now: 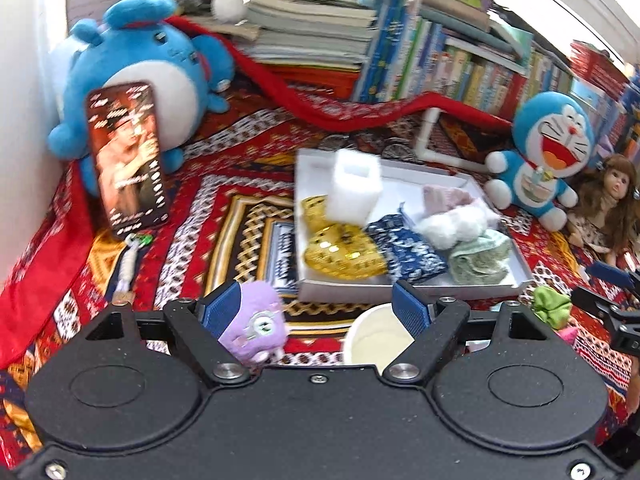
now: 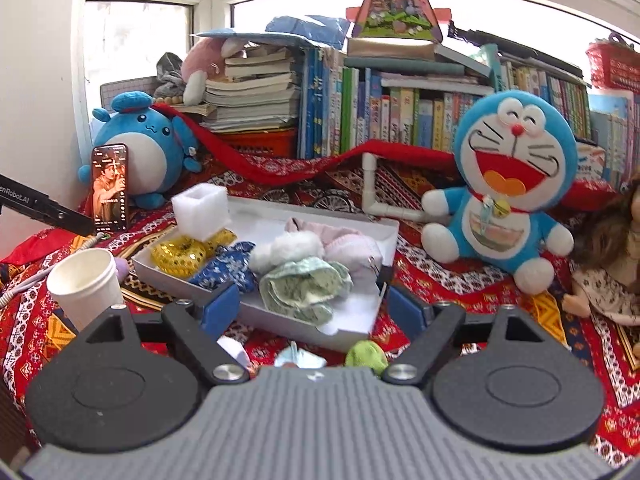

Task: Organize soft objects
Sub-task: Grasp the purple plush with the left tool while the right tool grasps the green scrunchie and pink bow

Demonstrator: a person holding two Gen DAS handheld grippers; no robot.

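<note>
My left tongs [image 1: 320,304] are wide open and hold nothing. A small fluffy purple plush toy [image 1: 254,326] sits on the red patterned cloth [image 1: 224,168], touching the inside of my left blue finger pad [image 1: 222,306]. I think it is light and squishy, so I should pinch it around its fat middle, not its little feet. A white paper cup [image 1: 376,336] stands just beside my other finger and could tip over easily.

My right tongs [image 2: 312,306] are wide open and empty too. They hang over the near end of the flat white tray [image 2: 348,334], where soft cloth things already lie. A soft green scrunchie [image 2: 366,354] waits on the cloth near that tray.
</note>
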